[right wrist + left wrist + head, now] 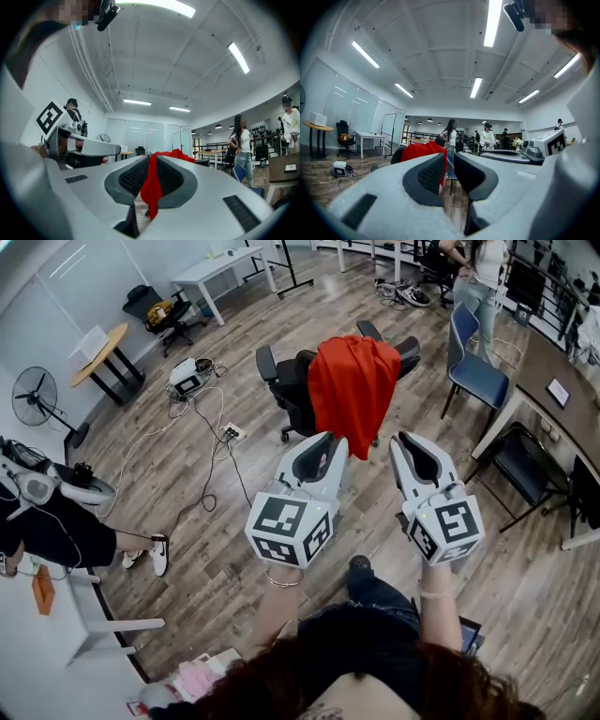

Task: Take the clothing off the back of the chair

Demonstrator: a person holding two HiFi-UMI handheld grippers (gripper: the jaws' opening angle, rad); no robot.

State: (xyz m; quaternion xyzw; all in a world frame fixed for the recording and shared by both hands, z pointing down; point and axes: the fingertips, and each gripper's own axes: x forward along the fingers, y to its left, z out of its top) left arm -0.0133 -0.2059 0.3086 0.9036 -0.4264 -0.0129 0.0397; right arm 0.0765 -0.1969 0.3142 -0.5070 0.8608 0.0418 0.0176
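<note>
Red clothing (353, 390) hangs draped over the back of a black office chair (281, 382) on the wood floor (225, 559). Left claw (322, 442) and right claw (413, 440), each narrowly parted and empty, point level at it from nearby, not touching. Their marker cubes (291, 526) carry black-and-white square patterns.
</note>
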